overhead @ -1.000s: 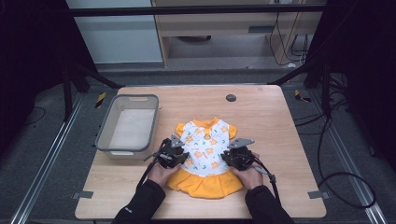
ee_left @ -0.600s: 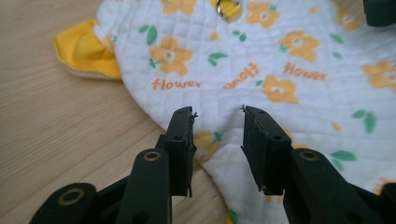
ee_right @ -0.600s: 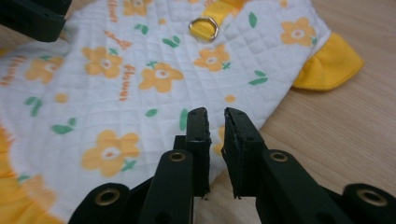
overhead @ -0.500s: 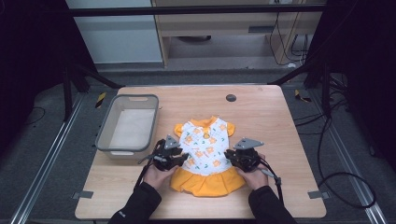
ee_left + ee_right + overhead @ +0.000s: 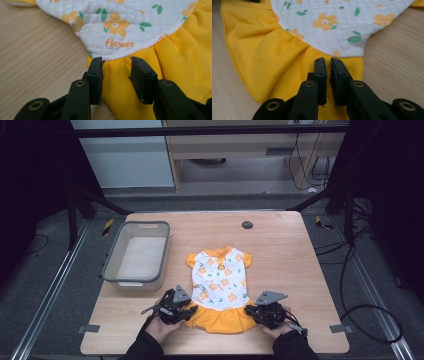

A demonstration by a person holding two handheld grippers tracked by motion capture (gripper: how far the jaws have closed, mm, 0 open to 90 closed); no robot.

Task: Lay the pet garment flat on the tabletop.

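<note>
Left tool (image 5: 116,72) sits at the lower left of the dress (image 5: 220,287), jaws spread over the seam where the white floral bodice meets the yellow skirt (image 5: 155,82), cloth between them but not yet gripped. Right tool (image 5: 328,75) rests at the skirt's lower right corner, jaws nearly pressed together with only a thin slit left; whether a fold of fabric is caught in that slit, I cannot tell.

The dress lies flat in the lower middle of the worktop (image 5: 280,245), collar toward the top of the frame, with the grey bin (image 5: 137,255) just to its left. Compared with a second ago, both hands have drawn apart: the left tool has slid out to the skirt's left edge and the right tool out to its right edge, so each now stands at a hem corner. That likely means the grasp points are chosen, and the next step is pinching both corners to lift or fold the skirt upward.
</note>
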